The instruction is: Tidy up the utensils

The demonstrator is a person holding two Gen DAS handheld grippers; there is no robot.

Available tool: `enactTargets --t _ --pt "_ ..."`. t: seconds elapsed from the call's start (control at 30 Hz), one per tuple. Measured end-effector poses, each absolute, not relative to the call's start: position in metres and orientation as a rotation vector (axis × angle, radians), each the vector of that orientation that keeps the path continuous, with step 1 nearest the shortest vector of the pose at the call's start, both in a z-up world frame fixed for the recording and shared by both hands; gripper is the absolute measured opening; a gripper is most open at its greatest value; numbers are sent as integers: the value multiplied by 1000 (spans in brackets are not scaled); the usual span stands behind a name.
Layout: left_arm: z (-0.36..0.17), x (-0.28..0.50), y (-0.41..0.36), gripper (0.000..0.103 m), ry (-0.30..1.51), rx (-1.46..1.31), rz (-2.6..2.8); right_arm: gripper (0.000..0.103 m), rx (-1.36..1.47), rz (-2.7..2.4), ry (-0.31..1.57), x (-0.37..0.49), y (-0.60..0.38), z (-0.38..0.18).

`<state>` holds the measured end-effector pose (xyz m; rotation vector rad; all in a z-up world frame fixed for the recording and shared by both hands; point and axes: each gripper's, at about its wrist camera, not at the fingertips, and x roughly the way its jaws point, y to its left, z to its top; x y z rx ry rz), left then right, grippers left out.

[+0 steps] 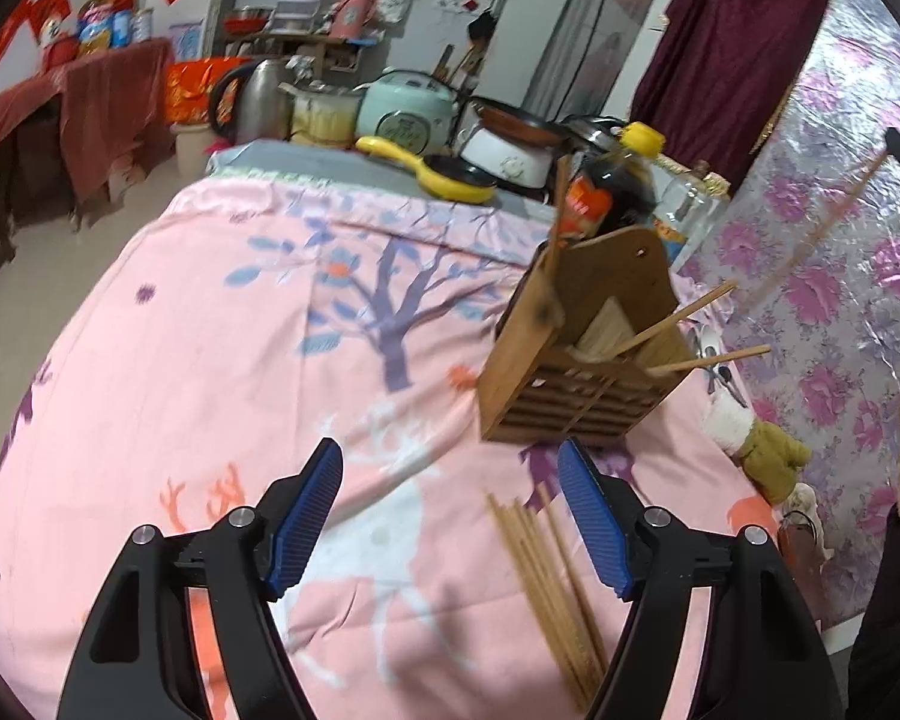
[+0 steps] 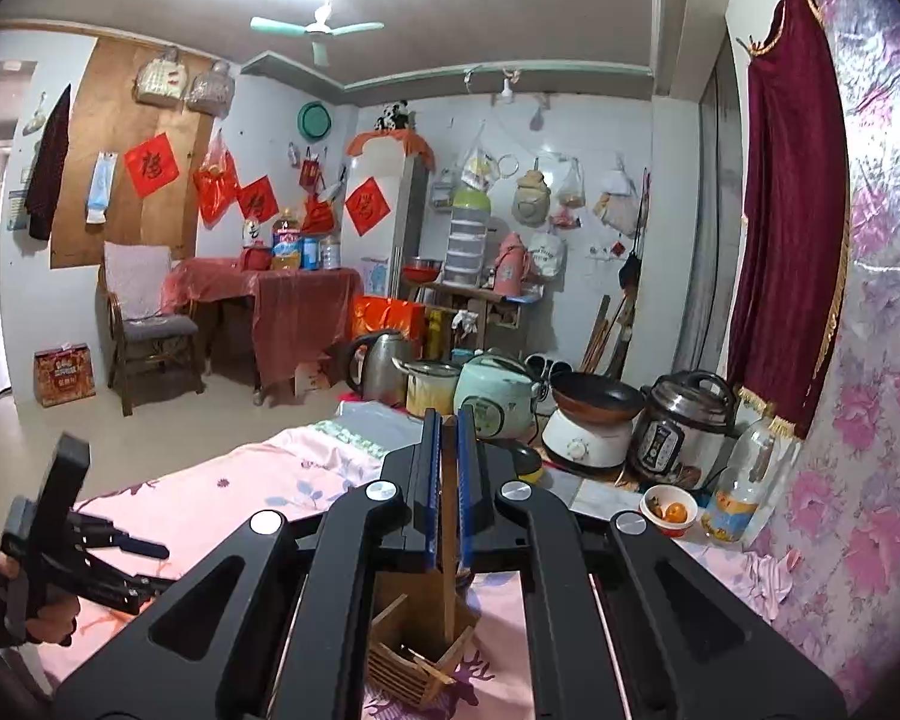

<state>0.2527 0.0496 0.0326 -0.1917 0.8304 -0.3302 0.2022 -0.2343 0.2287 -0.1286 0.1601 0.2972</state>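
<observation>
Left wrist view, lower middle: left hand-held gripper (image 1: 450,516) gaping wide, blue pads apart, nothing between them, above the pink deer-print surface (image 1: 210,360). Just right of it, a loose bundle of wooden chopsticks (image 1: 546,588) lying flat on the cloth, partly behind the right finger. Right of centre: wooden utensil holder (image 1: 582,360) standing upright, slatted front, holding a few chopsticks that lean out toward the right. Behind it, a dark sauce bottle (image 1: 612,180) with a yellow cap. Upper middle: yellow pan (image 1: 432,171), pale green rice cooker (image 1: 405,111), steel kettle (image 1: 261,99). Right wrist view, centre: right hand-held gripper (image 2: 448,480) clamped tight on a single thin wooden chopstick (image 2: 448,588) running down toward the same holder, seen at the bottom middle. Right side: small red bowl (image 2: 669,510) with orange fruit in it.
</observation>
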Motion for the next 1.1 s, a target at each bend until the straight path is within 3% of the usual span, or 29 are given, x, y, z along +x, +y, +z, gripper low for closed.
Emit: enactTargets --t 0.53,0.63,0.8,0.83,0.9,0.97,1.0,1.1 --pt "-20 242 26 73 933 -152 -337 6 39 261 198 256 -236 168" --pt "-30 241 19 73 963 -154 -346 13 74 222 253 260 -243 144" --pt "-33 226 11 73 958 -124 -349 15 175 197 315 226 -267 119" --pt "-32 222 10 73 954 -117 -347 20 186 187 318 216 -270 114" --pt "-33 212 9 73 952 -110 -352 45 246 159 324 188 -281 101" --pt "-34 203 8 73 959 -112 -358 93 324 121 324 158 -290 82" --pt "-36 196 7 73 962 -109 -360 98 360 95 323 144 -294 70" --pt "-43 177 3 74 969 -90 -359 97 464 46 386 106 -300 30"
